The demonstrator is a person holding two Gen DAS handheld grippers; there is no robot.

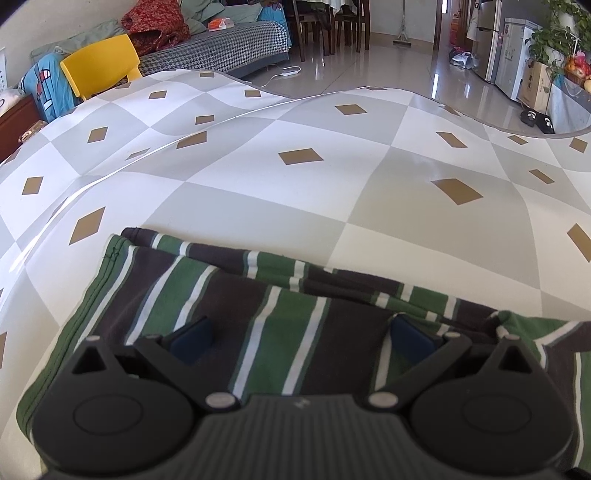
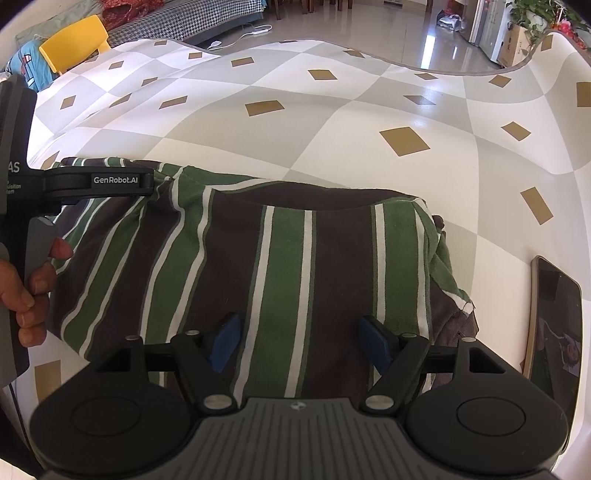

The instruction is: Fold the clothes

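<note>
The green, brown and white striped folded garment (image 2: 280, 266) lies on the diamond-patterned tablecloth (image 2: 332, 140). Both the right gripper (image 2: 299, 341) and the left gripper (image 1: 301, 338), labelled "GenRobot.AI", hover spread above it, pinching nothing.

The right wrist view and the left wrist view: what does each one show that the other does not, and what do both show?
Only the right wrist view shows the dark flat phone beside the garment, the left tongs from outside, and the hand holding them. Only the left wrist view shows the red patterned cloth on the sofa and the dark wooden chairs. Both show the green, brown and white striped garment, the checked tablecloth and the yellow plastic chair.
</note>
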